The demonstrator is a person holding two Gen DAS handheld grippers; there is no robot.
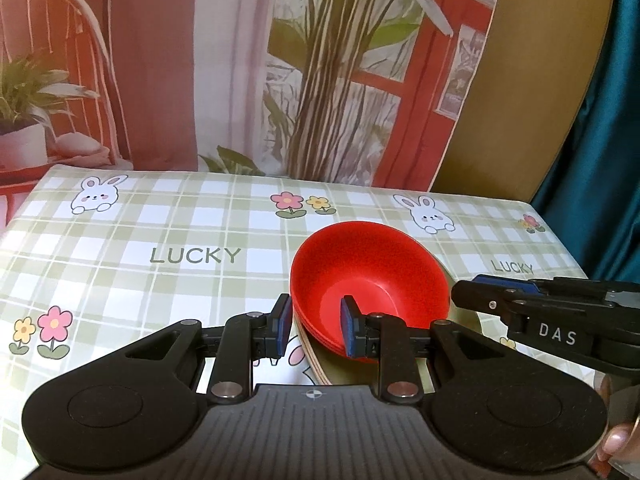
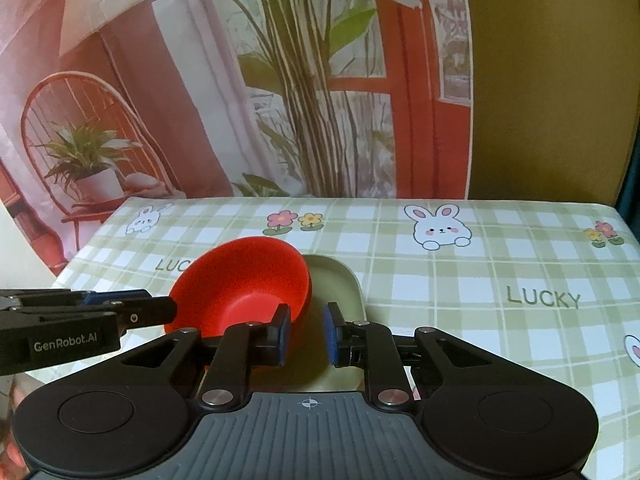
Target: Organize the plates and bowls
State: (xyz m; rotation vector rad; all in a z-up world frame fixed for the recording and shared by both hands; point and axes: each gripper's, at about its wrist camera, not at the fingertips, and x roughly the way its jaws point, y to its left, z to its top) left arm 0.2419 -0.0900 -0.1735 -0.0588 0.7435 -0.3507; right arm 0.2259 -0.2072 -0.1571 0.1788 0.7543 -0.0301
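Observation:
Red bowls [image 1: 370, 276] sit nested in a short stack on a pale green plate [image 1: 466, 322] with a wooden edge; the stack tilts. My left gripper [image 1: 316, 330] is open, its jaws straddling the stack's near rim, one pad inside the bowl. My right gripper [image 2: 306, 334] is open, straddling the red bowl's [image 2: 244, 284] right rim over the green plate [image 2: 340, 284]. Each gripper shows from the side in the other's view: the right one [image 1: 532, 308], the left one [image 2: 88, 312].
The table [image 1: 140, 248] wears a green checked cloth with rabbits, flowers and "LUCKY" print. A printed backdrop [image 1: 240, 60] of a chair, plants and a red door hangs behind it. A teal curtain [image 1: 612, 140] hangs at right.

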